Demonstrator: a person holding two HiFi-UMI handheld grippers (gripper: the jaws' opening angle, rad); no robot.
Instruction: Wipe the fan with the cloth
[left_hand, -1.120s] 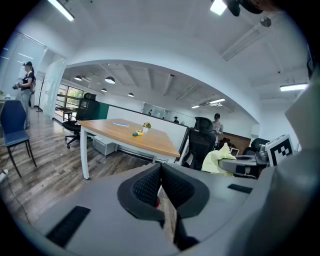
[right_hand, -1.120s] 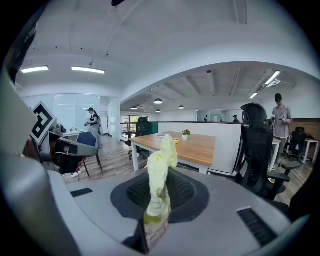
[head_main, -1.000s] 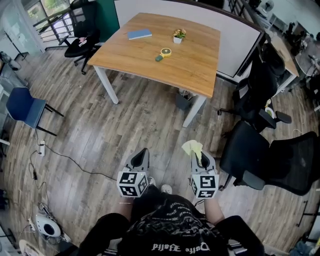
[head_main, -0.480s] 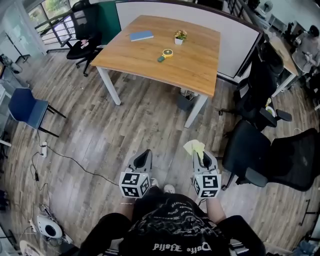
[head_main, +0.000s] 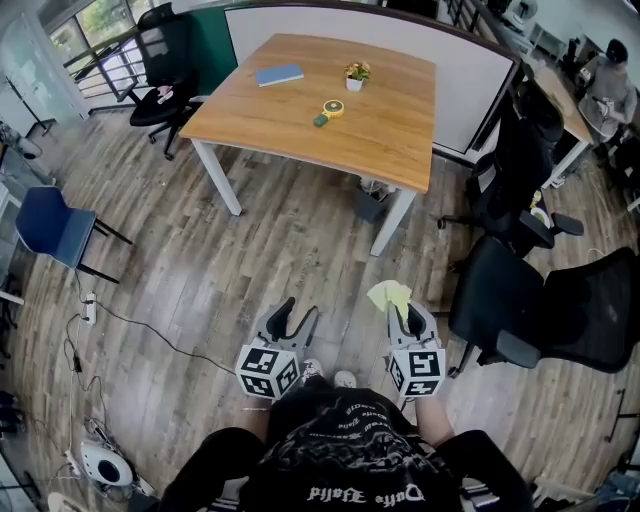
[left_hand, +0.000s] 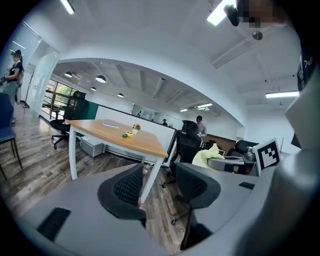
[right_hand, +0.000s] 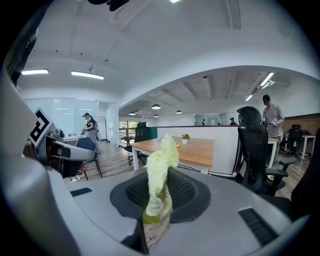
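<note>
R gripper (head_main: 402, 312) holds the yellow cloth (head_main: 388, 294) tight. L gripper (head_main: 298, 311) jaws have just been opening, nothing between them. Fan (head_main: 328, 108) sits far ahead of both, on the surface (head_main: 400, 140).

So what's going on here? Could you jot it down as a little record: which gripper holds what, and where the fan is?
Setting: an office, with the table well ahead of both grippers
Left gripper: jaws have just been opening, nothing between them
Right gripper: shut on the yellow cloth
Fan: small and yellow, lying on the table, untouched
Also on the table: blue book, potted plant
Wiping: not yet begun
</note>
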